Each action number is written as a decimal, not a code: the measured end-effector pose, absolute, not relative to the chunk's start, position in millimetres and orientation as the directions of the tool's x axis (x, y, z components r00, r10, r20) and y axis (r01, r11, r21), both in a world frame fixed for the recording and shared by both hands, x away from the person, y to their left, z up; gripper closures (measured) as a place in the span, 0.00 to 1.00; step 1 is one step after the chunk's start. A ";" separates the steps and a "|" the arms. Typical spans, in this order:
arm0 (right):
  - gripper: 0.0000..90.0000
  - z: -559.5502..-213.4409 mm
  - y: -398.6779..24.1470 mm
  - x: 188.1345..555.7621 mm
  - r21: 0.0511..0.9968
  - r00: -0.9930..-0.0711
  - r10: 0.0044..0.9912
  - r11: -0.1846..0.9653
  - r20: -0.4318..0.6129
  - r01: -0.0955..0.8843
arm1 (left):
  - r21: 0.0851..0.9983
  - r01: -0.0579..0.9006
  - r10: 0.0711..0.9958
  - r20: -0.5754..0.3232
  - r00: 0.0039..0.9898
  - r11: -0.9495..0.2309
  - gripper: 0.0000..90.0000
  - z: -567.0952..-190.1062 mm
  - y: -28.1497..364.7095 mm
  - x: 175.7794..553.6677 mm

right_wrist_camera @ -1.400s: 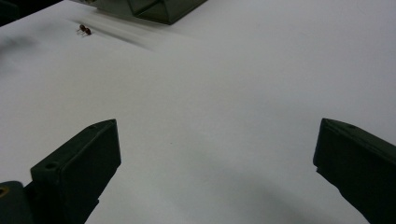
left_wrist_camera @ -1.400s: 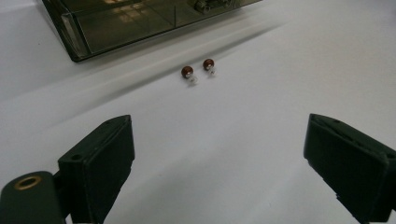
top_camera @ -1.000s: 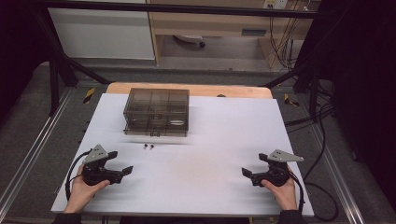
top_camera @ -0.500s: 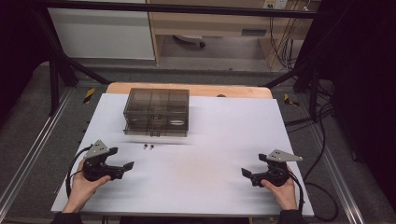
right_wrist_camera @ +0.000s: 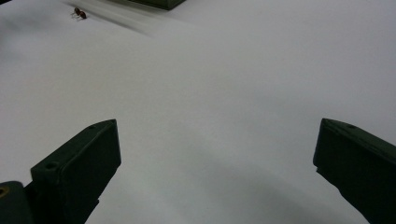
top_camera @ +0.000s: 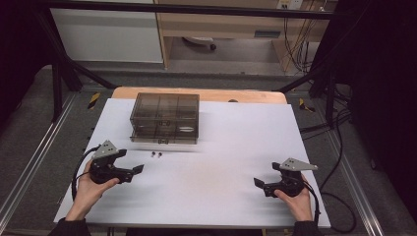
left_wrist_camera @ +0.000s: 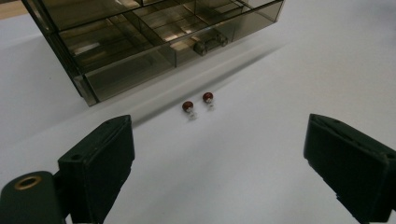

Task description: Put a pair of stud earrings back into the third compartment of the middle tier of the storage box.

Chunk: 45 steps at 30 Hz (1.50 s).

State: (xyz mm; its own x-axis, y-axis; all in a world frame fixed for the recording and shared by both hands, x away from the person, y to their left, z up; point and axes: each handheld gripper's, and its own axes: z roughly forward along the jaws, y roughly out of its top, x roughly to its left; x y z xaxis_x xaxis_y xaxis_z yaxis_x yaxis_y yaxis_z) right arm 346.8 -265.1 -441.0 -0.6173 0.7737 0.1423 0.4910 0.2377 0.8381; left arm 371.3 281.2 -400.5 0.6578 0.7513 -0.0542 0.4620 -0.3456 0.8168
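Facing two red beads near the counter's left edge, left gripper and right gripper hold jaws open, empty.

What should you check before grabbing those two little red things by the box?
1. Left gripper open: ok, jaws stand wide apart.
2. Right gripper open and empty: ok.
3. Red pins loose on the table, apart from the box: ok.
4. Path from left gripper to pins free: ok, bare table between.
5. Pins lined up between the left jaws: ok, near the middle in the left gripper view.
6. Box drawer open to take them: cannot tell.
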 end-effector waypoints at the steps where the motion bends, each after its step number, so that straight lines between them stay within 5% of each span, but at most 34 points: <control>1: 0.02 -441.0 -265.1 346.8 0.838 -0.617 0.774 0.238 0.142 0.491 | 0.815 0.463 0.750 -0.052 0.659 -0.350 0.09 -399.9 279.7 373.2; 22: 0.02 -441.4 -265.3 347.3 0.837 -0.614 0.776 0.239 0.140 0.493 | 0.774 0.520 0.795 -0.035 0.605 -0.361 0.14 -415.6 248.2 413.0; 45: 0.02 -442.1 -264.9 347.8 0.830 -0.615 0.776 0.245 0.142 0.501 | 0.740 0.553 0.810 -0.020 0.586 -0.382 0.56 -438.2 235.4 424.9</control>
State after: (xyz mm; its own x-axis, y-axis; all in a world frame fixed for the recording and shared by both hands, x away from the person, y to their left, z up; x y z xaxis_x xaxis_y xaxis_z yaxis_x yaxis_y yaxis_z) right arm 347.8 -264.9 -442.1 -0.6149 0.7758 0.1416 0.5005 0.2452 0.8303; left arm 424.9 235.4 -438.2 0.5863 0.8098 -0.0199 0.5531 -0.3823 0.7402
